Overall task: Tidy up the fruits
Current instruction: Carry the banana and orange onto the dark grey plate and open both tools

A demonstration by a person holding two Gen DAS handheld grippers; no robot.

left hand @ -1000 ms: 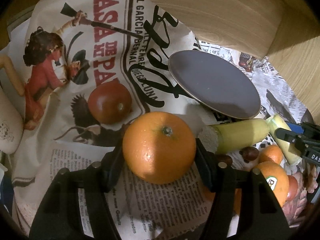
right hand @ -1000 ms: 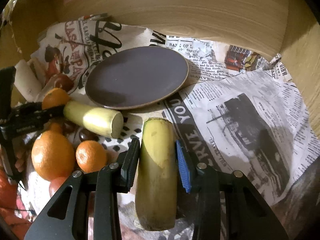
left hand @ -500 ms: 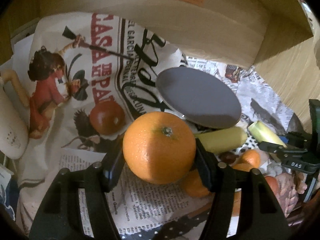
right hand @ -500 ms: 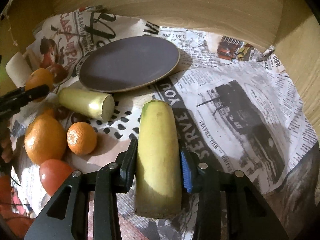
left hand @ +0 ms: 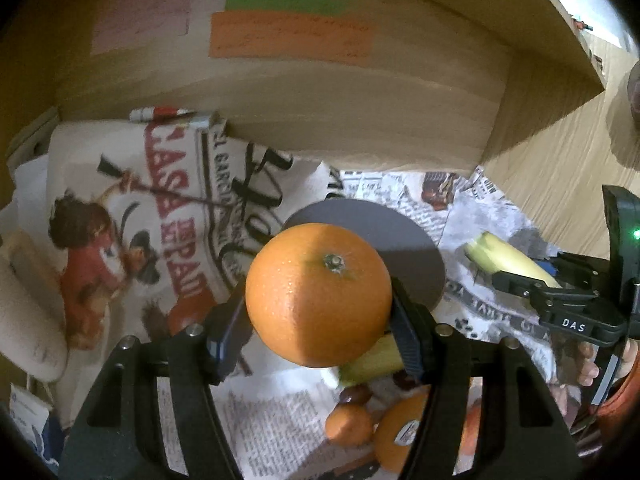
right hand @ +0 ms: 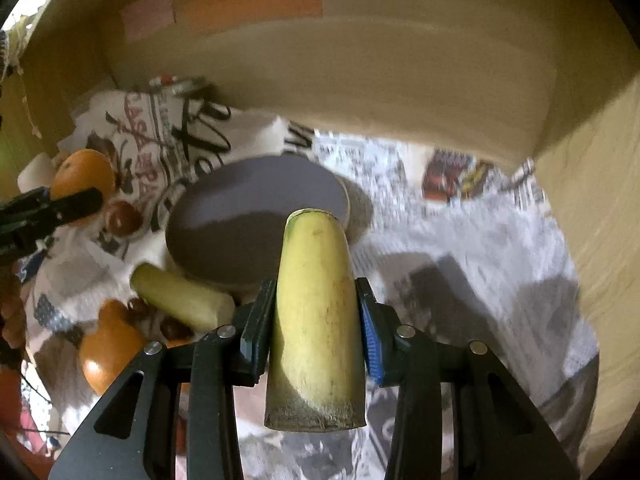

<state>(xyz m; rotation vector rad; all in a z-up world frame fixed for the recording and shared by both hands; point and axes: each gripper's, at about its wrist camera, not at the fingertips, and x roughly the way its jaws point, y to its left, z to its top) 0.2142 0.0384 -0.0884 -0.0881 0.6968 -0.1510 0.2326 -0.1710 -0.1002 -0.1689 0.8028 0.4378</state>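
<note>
Orange (left hand: pixel 318 294) sits clamped in the left gripper (left hand: pixel 318 316), held above the plate (left hand: pixel 416 248) at 12 o'clock; right gripper (right hand: pixel 316 320) pinches a banana piece (right hand: pixel 316 312) (smooth skin), which may slip if tilted.

Newspaper sheets (right hand: pixel 460 240) (crumpled) cover the wooden surface (left hand: pixel 560 168), bearing a dark plate (right hand: pixel 248 216) and loose fruit (right hand: pixel 184 300).

Plate (right hand: pixel 240 216) top bare, newspaper (right hand: pixel 480 248) to its right open up to the wooden wall (right hand: pixel 600 200); left and near side crowded by banana piece (right hand: pixel 180 300), oranges (left hand: pixel 396 436), tomato (right hand: pixel 124 218).
</note>
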